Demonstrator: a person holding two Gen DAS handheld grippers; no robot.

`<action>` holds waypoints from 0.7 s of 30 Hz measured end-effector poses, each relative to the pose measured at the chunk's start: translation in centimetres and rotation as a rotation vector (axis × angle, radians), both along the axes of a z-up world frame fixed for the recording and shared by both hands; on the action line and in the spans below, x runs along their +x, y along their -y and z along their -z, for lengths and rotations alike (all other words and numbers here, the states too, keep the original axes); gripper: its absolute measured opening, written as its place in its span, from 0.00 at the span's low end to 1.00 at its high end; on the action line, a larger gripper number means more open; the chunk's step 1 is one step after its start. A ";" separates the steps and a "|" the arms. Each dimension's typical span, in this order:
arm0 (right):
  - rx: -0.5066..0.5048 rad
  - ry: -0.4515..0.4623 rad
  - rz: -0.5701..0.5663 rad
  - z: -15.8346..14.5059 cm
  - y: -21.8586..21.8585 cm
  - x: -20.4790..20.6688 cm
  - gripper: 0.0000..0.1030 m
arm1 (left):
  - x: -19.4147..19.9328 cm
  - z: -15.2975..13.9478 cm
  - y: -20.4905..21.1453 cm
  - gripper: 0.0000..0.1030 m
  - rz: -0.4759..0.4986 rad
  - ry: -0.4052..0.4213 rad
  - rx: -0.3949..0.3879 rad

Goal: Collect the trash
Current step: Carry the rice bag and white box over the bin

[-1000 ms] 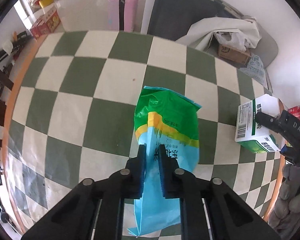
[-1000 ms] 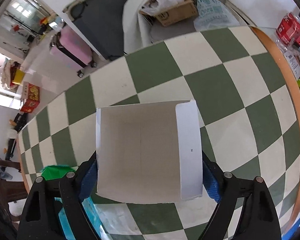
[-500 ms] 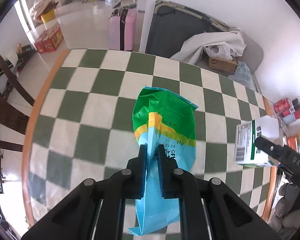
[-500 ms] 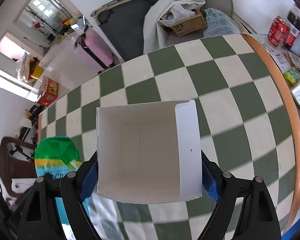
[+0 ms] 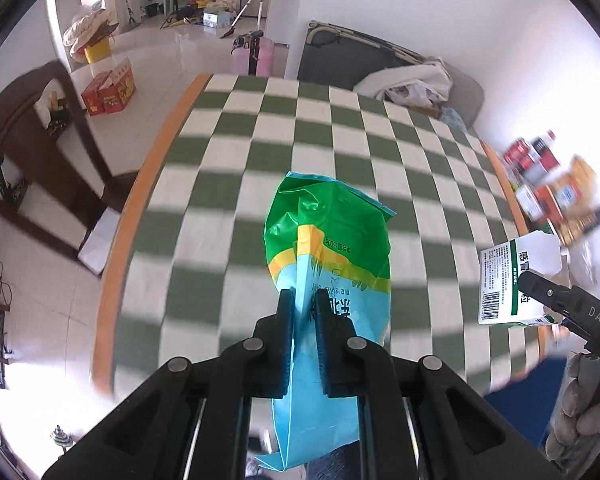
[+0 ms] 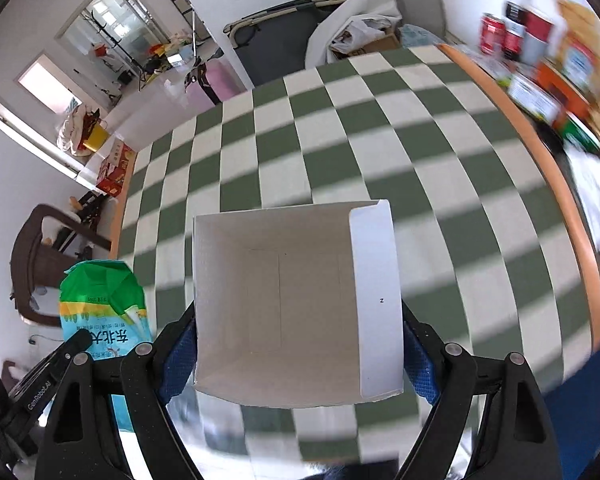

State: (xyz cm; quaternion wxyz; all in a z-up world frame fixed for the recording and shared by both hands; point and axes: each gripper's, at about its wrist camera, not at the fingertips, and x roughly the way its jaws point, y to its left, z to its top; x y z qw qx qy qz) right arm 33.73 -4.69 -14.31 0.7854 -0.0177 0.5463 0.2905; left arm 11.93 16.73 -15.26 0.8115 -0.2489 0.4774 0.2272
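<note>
Left wrist view: we are holding the left gripper [image 5: 303, 300] pinched nearly closed on the green-and-blue plastic bag [image 5: 328, 264], which is hanging above the checkered table [image 5: 228, 184]. We are judging the bag to be light, soft and slick; the clamped fold near its middle is working as a hold, though thin film could slide out. At the right edge the white carton [image 5: 512, 284] is showing, carried by the other gripper.

Right wrist view: we are keeping the right gripper [image 6: 300, 344] spread wide, its blue pads [image 6: 178, 354] pressing both side walls of the open, empty carton [image 6: 296, 304], also held above the table. We are judging the cardboard light and easily crushed; gripping low, near the folded base, seems safest. The bag [image 6: 104, 300] is visible at left.
</note>
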 end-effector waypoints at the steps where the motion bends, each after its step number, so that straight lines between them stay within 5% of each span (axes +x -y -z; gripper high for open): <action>1: -0.001 0.007 0.008 -0.1 1.3 -2.5 0.85 | -1.7 0.1 0.6 0.07 0.008 -0.003 -0.010; 8: -0.015 -0.059 0.027 1.6 9.2 -18.0 0.85 | -12.0 3.2 4.7 0.07 0.029 -0.072 -0.108; 13: -0.069 -0.158 0.002 6.0 13.0 -25.5 0.85 | -16.6 8.3 6.6 0.07 -0.002 -0.155 -0.188; 21: -0.203 -0.267 -0.073 18.6 14.7 -29.4 0.85 | -19.0 23.5 7.8 0.08 -0.101 -0.307 -0.315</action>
